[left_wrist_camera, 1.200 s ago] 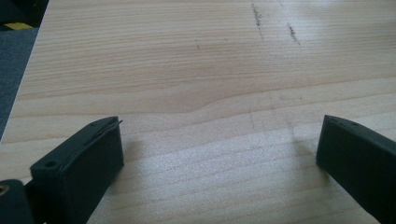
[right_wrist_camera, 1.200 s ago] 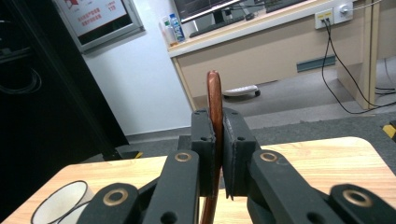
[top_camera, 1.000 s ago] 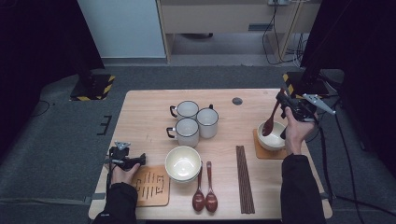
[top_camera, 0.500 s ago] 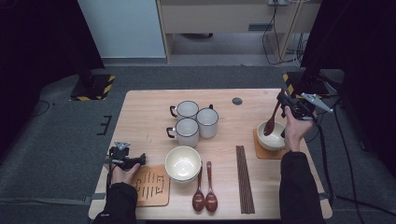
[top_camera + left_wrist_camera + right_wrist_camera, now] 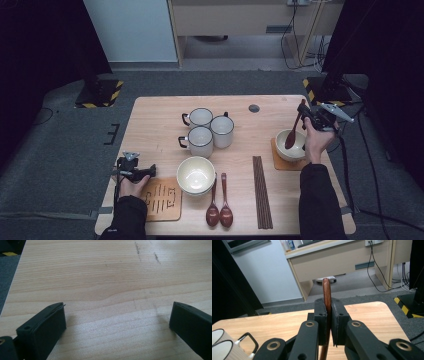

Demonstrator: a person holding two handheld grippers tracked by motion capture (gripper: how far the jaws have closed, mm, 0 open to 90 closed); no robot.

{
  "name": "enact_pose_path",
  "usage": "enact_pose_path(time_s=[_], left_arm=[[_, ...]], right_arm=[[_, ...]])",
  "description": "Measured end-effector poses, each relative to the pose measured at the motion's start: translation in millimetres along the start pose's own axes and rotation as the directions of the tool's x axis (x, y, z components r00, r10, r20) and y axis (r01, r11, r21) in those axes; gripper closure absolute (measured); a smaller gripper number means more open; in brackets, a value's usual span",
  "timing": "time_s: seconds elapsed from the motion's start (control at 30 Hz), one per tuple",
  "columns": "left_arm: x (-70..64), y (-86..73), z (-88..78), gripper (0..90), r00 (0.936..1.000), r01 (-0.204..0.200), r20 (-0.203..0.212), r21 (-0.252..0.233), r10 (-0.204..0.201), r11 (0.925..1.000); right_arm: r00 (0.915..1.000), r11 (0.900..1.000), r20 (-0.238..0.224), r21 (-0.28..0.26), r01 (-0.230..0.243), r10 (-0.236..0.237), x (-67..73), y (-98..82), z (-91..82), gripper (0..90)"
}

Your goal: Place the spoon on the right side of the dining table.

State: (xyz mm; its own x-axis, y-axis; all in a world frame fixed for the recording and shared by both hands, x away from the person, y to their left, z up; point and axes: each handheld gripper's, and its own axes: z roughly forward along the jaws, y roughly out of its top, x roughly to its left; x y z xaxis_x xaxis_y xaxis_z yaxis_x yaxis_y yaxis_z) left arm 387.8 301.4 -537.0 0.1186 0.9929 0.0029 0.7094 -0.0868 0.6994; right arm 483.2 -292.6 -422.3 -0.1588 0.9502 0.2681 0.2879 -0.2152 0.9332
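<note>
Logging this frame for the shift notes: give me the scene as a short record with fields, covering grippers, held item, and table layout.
right gripper: shut on the handle of a wooden spoon
spoon bowl: down inside the white bowl at the right
bowl support: a wooden coaster
left gripper: open, nothing between the jaws, over bare table
left hand: near the slotted wooden trivet
centre: three white mugs, a cream bowl
front: two wooden spoons, dark chopsticks
</note>
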Motion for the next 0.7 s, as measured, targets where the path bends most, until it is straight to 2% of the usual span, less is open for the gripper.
enact_pose_path(time_s=[0.43, 0.7], left_arm=[[0.0, 0.0, 0.0, 0.0, 1.0000, 0.000, 0.000, 0.000, 0.000, 1.0000], [0.0, 0.0, 0.0, 0.0, 1.0000, 0.000, 0.000, 0.000, 0.000, 1.0000]], right_arm=[[0.9990, 0.996, 0.021, 0.076, 0.037, -0.039, 0.0, -10.0, 4.3, 83.6], [0.9986, 0.994, 0.024, 0.099, 0.044, -0.047, -0.8, -12.1, 3.2, 81.6]])
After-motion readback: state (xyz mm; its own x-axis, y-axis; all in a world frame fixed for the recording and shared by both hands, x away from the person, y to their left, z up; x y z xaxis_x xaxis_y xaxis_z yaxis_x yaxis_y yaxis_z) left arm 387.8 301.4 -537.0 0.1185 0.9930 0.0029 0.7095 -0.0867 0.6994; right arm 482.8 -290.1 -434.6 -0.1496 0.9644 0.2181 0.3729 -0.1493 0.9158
